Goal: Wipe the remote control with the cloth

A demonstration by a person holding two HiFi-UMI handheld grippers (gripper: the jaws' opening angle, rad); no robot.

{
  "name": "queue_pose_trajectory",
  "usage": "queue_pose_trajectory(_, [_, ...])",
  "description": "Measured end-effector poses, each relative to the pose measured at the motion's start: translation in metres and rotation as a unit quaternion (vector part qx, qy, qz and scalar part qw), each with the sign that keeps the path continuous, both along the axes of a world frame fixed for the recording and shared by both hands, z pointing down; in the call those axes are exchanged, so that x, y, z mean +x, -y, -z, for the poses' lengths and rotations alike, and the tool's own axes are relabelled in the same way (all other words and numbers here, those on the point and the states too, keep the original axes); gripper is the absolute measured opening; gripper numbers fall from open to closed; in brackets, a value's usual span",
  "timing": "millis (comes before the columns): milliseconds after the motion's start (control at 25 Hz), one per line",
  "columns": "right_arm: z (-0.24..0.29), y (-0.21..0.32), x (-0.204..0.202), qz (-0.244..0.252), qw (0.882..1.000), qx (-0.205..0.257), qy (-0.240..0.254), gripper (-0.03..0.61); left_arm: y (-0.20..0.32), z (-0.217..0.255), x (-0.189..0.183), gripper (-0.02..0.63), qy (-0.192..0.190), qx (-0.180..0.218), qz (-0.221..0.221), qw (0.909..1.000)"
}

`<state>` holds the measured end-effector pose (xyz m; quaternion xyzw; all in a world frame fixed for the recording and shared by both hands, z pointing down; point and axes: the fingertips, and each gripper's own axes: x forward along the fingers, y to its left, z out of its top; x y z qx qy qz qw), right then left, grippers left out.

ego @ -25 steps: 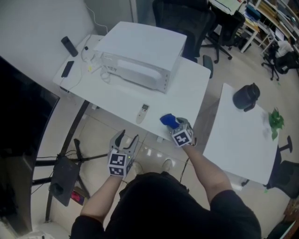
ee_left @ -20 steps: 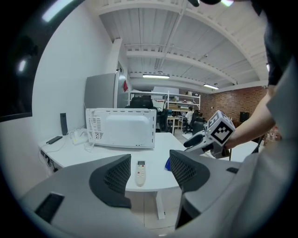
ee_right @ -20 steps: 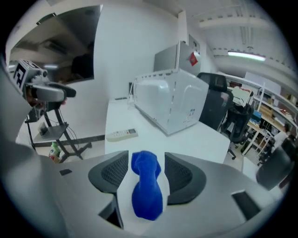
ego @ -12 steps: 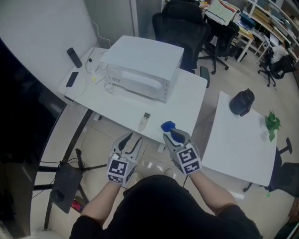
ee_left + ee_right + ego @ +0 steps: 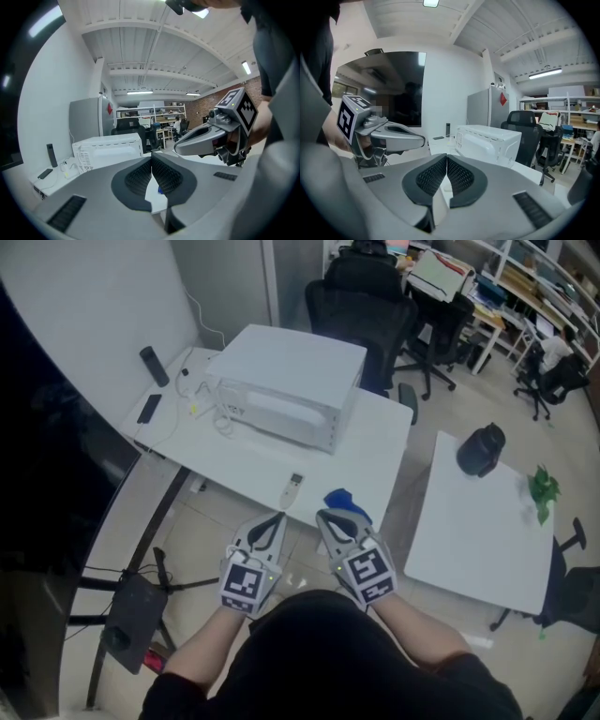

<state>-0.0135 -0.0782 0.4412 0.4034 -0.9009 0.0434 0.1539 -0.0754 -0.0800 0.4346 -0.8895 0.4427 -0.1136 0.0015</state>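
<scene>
Your left claw (image 5: 277, 519) is pressed together: its ribbed pads meet along their whole front edge, the jaws have just been closing, and nothing is caught between them. Your right claw (image 5: 324, 517) is the same, pads shut against each other after just closing, and empty.

You hold both claws side by side at the near edge of the bench (image 5: 375, 451), over the tiled floor (image 5: 192, 521), with their tips aimed at the bench. Each gripper view shows the other claw alongside, also closed, with its marker cube facing the camera.

The remote (image 5: 292, 489) lies flat on the bench close to the near edge, pale and slim, pointing roughly away from you. Seen from the head, it sits just beyond your left claw's tip. The cloth (image 5: 341, 500) is a small blue bundle to the remote's right, also at the near edge, near the remote but not touching it. Your right claw's tip comes just short of it in the head view. Neither claw touches the remote or the cloth.

Further back on the bench stands a white microwave (image 5: 286, 381). Cables, a dark phone (image 5: 148, 409) and a black remote (image 5: 155, 366) lie at its far left corner. A second white bench (image 5: 478, 540) to your right carries a dark round object (image 5: 481, 449) and a green plant (image 5: 541, 487). Black office chairs (image 5: 361, 296) stand behind.
</scene>
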Motion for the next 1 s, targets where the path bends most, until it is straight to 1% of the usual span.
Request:
queue_pose_trajectory(120, [0.005, -0.002, -0.003, -0.003, 1.000, 0.002, 0.004, 0.011, -0.001, -0.002, 0.000, 0.000, 0.009, 0.009, -0.011, 0.9999])
queue_pose_trajectory(280, [0.013, -0.005, -0.007, -0.007, 1.000, 0.003, 0.007, 0.009, -0.003, 0.005, 0.001, 0.000, 0.000, 0.004, -0.003, 1.0000])
queue_pose_trajectory(1000, [0.014, -0.007, -0.004, -0.008, 1.000, 0.011, -0.002, 0.008, -0.005, 0.003, 0.008, 0.000, 0.007, 0.003, -0.013, 0.9999])
